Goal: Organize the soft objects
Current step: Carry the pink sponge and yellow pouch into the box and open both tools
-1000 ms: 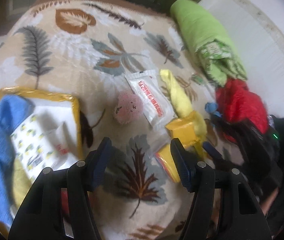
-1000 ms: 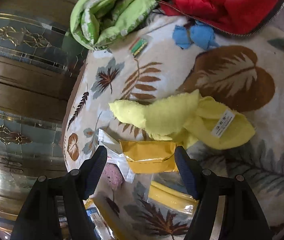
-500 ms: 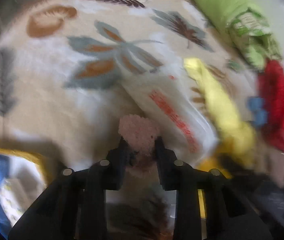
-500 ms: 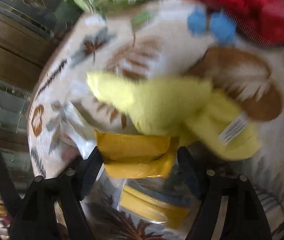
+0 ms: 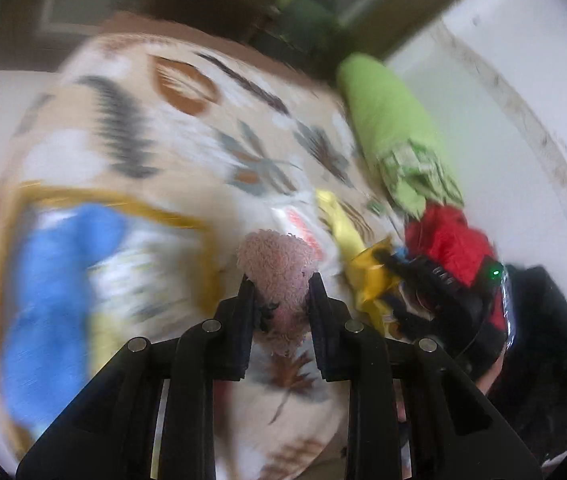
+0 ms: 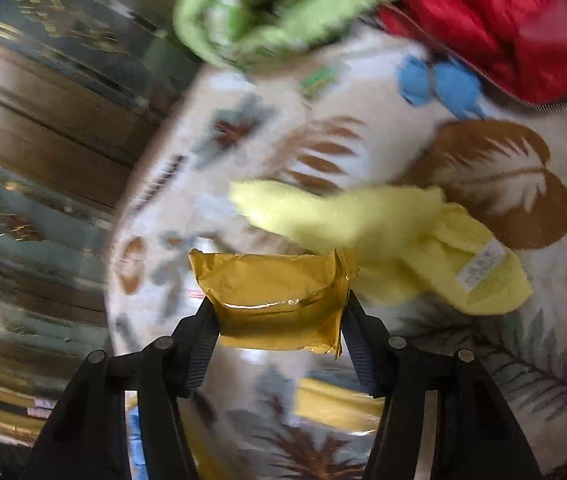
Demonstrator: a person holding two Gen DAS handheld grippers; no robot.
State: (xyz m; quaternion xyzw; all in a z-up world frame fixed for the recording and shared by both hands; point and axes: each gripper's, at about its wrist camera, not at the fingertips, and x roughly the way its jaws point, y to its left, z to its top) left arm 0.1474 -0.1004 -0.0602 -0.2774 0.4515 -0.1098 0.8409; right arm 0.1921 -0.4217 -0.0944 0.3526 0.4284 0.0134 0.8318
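Pink fuzzy toy (image 5: 277,264) pinched by left gripper (image 5: 278,292) | gold packet (image 6: 277,300) clamped by right gripper (image 6: 279,312) | yellow cloth (image 6: 383,240) at 2 o'clock

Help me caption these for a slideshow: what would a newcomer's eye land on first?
Probably the fuzzy pink toy pinched in the left claw, dead centre of the left wrist view above the leaf-print blanket. Then the shiny gold packet gripped in the right claw, with the yellow cloth just behind it.
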